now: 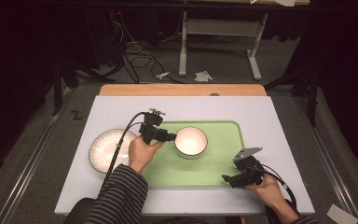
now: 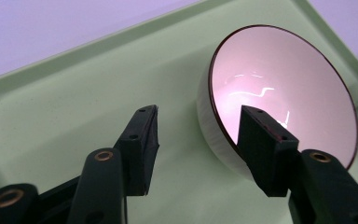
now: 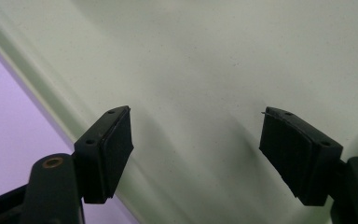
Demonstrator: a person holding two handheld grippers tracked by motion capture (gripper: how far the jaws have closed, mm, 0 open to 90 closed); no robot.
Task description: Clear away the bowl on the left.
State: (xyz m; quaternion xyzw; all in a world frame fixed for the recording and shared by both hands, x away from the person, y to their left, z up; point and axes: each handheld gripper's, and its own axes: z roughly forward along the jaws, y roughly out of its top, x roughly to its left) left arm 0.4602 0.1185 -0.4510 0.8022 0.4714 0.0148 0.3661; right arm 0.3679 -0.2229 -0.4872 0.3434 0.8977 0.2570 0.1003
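A white bowl (image 1: 191, 140) with a dark rim stands on the green tray (image 1: 219, 163). My left gripper (image 1: 169, 137) hovers at the bowl's left edge. In the left gripper view the bowl (image 2: 284, 88) lies just past the right jaw, and my left gripper (image 2: 198, 128) stands open with the jaws apart and bare tray (image 2: 74, 107) between them; neither pad presses on the rim. My right gripper (image 1: 228, 178) rests over the tray's near right corner. In the right gripper view it (image 3: 196, 130) is open above the bare tray (image 3: 205, 56), with nothing between the jaws.
A white ribbed plate (image 1: 103, 149) lies on the white table top (image 1: 270, 121) left of the tray. A wooden strip (image 1: 182, 89) runs along the table's far edge. Beyond it, a desk frame (image 1: 219, 42) and cables stand on the dark floor.
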